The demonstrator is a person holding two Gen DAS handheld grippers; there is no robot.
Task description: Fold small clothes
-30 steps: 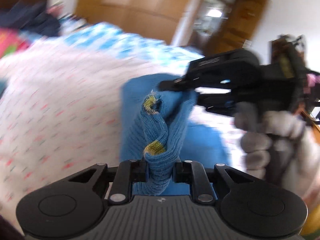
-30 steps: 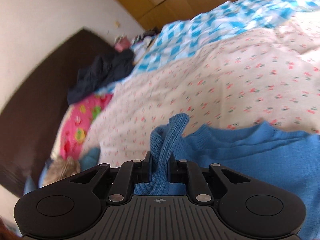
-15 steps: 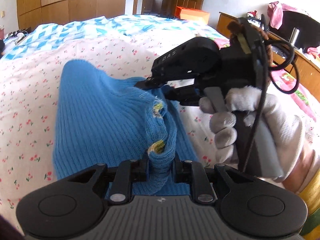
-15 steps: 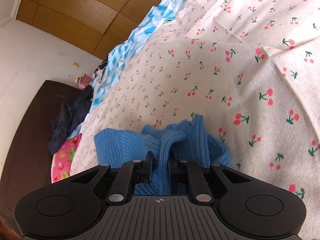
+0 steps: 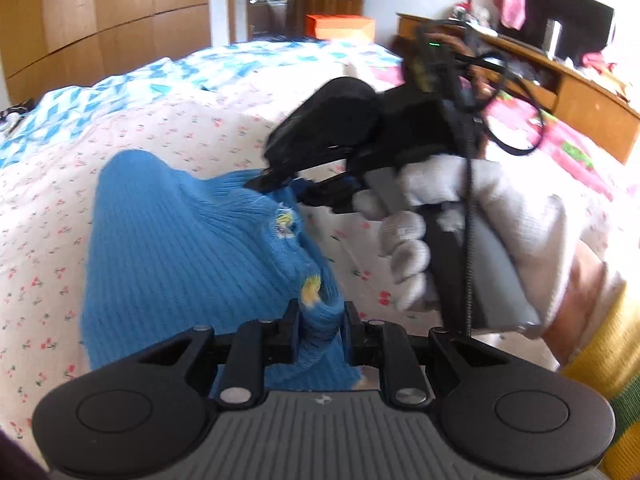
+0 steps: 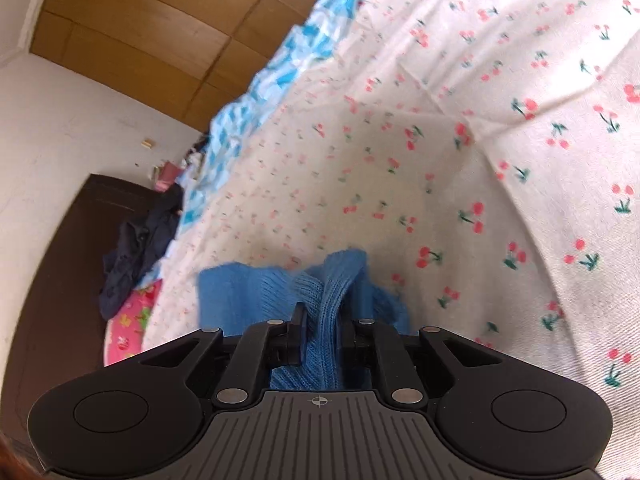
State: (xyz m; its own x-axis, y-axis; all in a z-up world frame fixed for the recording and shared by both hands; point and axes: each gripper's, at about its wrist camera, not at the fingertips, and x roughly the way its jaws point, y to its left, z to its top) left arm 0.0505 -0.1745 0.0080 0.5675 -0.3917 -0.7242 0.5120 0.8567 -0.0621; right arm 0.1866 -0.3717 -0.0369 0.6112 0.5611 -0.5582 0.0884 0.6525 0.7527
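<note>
A small blue knitted garment (image 5: pixel 172 256) with yellow stitching lies partly on the cherry-print bedsheet (image 5: pixel 44 208). My left gripper (image 5: pixel 320 328) is shut on one bunched edge of it. My right gripper (image 6: pixel 322 332) is shut on another bunched edge of the garment (image 6: pixel 248 292). In the left wrist view the right gripper (image 5: pixel 288 184), held by a white-gloved hand (image 5: pixel 460 216), pinches the garment's far edge just above the bed.
A blue-and-white checked quilt (image 5: pixel 168 76) lies at the bed's far side, before wooden wardrobes (image 5: pixel 100 24). A wooden desk (image 5: pixel 568 84) with clutter stands right. Dark clothes (image 6: pixel 140 240) and a pink cloth (image 6: pixel 128 332) lie by the dark headboard (image 6: pixel 60 280).
Both grippers came down towards the bed with the garment, which has spread onto the sheet. The right gripper has moved slightly further from the left one.
</note>
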